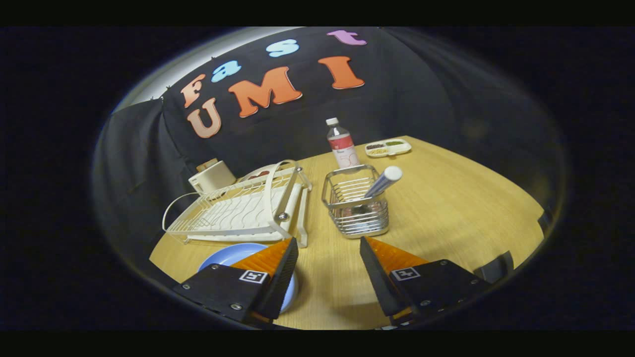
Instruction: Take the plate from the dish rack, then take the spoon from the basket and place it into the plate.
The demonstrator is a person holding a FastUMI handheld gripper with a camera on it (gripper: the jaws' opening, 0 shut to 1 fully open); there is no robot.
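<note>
The gripper [328, 243] hangs above the wooden table [446, 208] with its 2 fingers spread wide and nothing between them — the blue plate [225, 255] lies under the left finger, just before the white dish rack [238, 210], and the spoon [383, 181] leans in the wire basket [356, 208] just ahead.

Bare wooden table [446, 208] lies open between the spread fingers of the gripper [328, 248], which grip nothing. Just ahead, the wire basket [355, 206] blocks the line, a spoon handle [383, 181] leaning out. The dish rack [238, 210] and blue plate [225, 255] crowd the left; the right stays free.
</note>
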